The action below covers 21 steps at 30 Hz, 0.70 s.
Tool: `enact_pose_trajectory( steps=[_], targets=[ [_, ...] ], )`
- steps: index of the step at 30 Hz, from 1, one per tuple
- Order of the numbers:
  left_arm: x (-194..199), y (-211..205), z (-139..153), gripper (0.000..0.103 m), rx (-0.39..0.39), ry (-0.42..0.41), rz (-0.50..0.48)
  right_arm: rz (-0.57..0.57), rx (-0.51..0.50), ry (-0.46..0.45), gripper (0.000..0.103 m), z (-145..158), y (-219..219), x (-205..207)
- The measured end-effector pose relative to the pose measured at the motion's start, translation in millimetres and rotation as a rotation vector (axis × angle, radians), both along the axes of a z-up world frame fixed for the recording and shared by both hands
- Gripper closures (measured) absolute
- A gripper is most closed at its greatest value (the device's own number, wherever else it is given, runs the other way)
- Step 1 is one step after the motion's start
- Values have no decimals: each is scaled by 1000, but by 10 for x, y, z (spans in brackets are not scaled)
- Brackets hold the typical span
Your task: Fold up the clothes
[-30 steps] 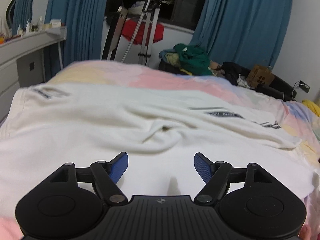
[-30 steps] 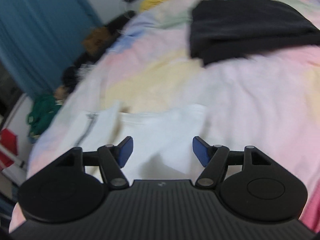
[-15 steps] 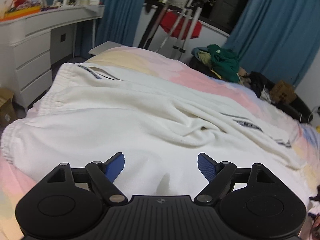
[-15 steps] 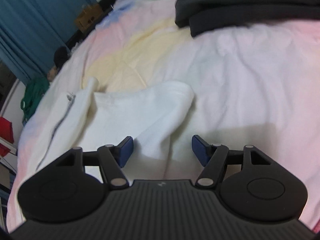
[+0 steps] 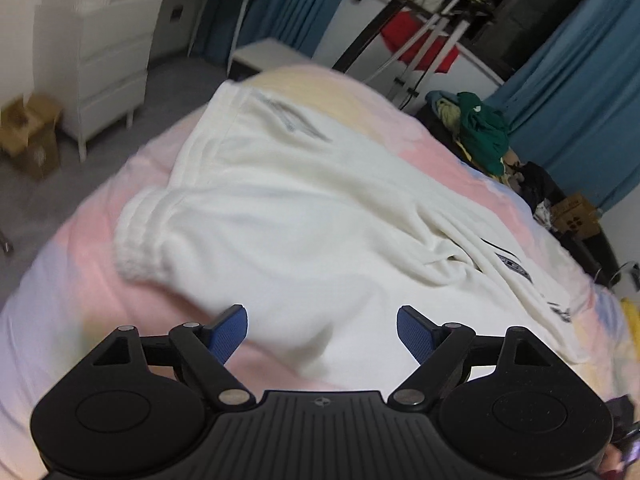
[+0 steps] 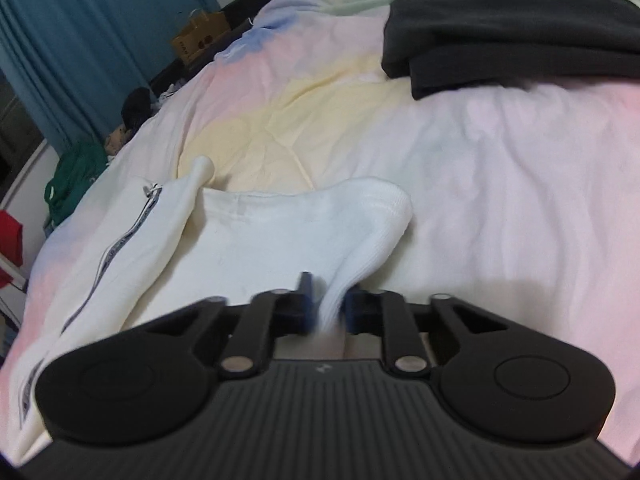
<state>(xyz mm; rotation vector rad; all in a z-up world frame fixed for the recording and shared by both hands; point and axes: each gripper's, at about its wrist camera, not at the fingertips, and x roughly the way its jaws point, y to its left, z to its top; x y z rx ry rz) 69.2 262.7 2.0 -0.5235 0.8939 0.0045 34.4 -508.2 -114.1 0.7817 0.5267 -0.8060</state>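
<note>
Left wrist view. Left claw [image 5: 322,330] wide open, blue pads [image 5: 228,332] well apart, nothing between them. It hangs over the near edge of the white knit sweatpants with dark side stripes [image 5: 304,216], which lie spread and wrinkled across the pastel pink-yellow-blue bed cover [image 5: 92,248]. Elastic waistband [image 5: 136,236] sits at the left of the frame, bunched; the legs run away to the right, one lying partly over the other with deep creases between. Background only: white drawer unit [image 5: 108,76], teal curtains [image 5: 580,120], a green garment heap [image 5: 480,132] beyond the bed. Frame is motion-blurred at the edges.

Right wrist view. Right claw [image 6: 326,306] closed down on a ribbed white cuff [image 6: 360,248] of the sweatpants; cloth rises in a pinched ridge between the pads, so the grip looks real, though the pads are blurred. The second leg, with its dark stripe [image 6: 120,248], lies beside it to the left, flat on the bed cover. A folded black garment [image 6: 512,28] rests well apart, toward the far right of the bed.

Progress, as a judgement. Early stage for this item: pants unfolded, legs not aligned, no crease made. One hold taken at the leg end; the waistband end is not yet gripped. Left to do: secure the waist, lay leg on leg, then fold lengthwise into a compact stack. The black garment appears already done.
</note>
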Motion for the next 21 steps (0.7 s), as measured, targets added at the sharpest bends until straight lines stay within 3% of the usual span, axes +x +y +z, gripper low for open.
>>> enact_pose_trajectory(
  steps=[7, 10, 13, 17, 21],
  targets=[
    [-95, 450, -95, 19, -151, 83, 160, -49, -126, -81, 96, 264, 93, -160],
    [-116, 532, -253, 19, -212, 158, 223, -39, -173, -53, 96, 311, 139, -138],
    [-159, 585, -442, 19, -289, 225, 268, -35, -165, -35, 96, 285, 131, -124],
    [-55, 614, -677, 21, -308, 306, 302, -51, -129, -34, 96, 221, 98, -132],
    [57, 655, -799, 25, -349, 249, 349, -59, -101, -20, 96, 173, 91, -115]
  ],
)
